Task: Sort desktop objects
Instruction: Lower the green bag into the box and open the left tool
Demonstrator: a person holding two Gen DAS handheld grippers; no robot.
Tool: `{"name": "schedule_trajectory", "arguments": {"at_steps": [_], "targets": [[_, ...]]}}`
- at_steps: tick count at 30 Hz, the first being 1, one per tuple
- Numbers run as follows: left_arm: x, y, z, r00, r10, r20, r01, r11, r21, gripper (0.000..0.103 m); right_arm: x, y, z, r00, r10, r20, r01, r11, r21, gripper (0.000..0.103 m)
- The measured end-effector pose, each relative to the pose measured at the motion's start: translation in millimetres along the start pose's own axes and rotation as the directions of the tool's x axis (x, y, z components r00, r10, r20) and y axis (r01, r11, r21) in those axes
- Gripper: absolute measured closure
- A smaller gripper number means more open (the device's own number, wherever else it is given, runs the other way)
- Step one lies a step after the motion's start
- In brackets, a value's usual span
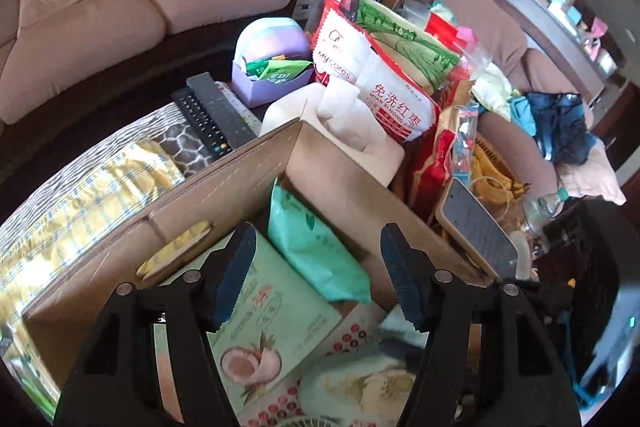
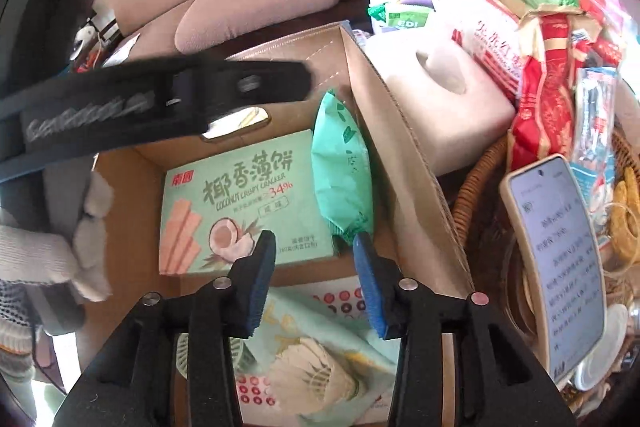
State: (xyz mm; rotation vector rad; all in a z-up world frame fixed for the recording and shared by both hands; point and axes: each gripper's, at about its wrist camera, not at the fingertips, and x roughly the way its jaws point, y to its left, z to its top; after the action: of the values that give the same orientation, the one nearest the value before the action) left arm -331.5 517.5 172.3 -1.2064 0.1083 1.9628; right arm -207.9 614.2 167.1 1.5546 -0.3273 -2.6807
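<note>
A brown cardboard box (image 2: 404, 131) stands open in front of me; its wall also shows in the left wrist view (image 1: 240, 179). Inside lie a green coconut cracker box (image 2: 240, 199), also in the left wrist view (image 1: 276, 311), and a mint green wipes pack (image 2: 344, 167), also there (image 1: 316, 247). My left gripper (image 1: 316, 275) is open and empty above the box; it appears blurred over the box in the right wrist view (image 2: 168, 99). My right gripper (image 2: 316, 283) is open and empty at the box's near edge, beside the wipes pack.
A white tissue box (image 2: 440, 87) and red-and-white snack bags (image 1: 376, 79) crowd the box's far right. A phone (image 2: 560, 251) leans on a wicker basket (image 2: 476, 187). Remotes (image 1: 212, 111) and a lilac holder (image 1: 272, 67) lie behind. A towel (image 2: 312, 351) lies below.
</note>
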Motion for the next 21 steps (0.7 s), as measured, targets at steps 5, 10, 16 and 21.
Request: {"name": "schedule_trajectory", "arguments": {"at_steps": [5,10,16,21], "targets": [[-41.7,2.7,-25.8,0.999,0.041,0.001,-0.041,0.999,0.009,0.042,-17.6,10.9,-12.4,1.000,-0.018,-0.006,0.018,1.000,0.011,0.049],[-83.6,3.7,-60.1,0.996,0.088,0.010,-0.088,0.996,0.005,0.026,-35.7,32.2,-27.2,0.999,-0.041,0.009,0.041,0.999,0.026,0.023],[-120.7,8.0,-106.9,0.998,0.066,0.019,-0.065,0.997,-0.041,0.002,-42.7,46.4,-44.2,0.998,-0.054,0.027,0.053,0.998,0.023,0.000],[-146.3,16.6,-142.2,0.997,0.082,0.009,-0.081,0.994,-0.075,0.000,-60.9,74.3,-63.3,0.996,-0.073,0.051,0.073,0.997,-0.011,0.000]]}}
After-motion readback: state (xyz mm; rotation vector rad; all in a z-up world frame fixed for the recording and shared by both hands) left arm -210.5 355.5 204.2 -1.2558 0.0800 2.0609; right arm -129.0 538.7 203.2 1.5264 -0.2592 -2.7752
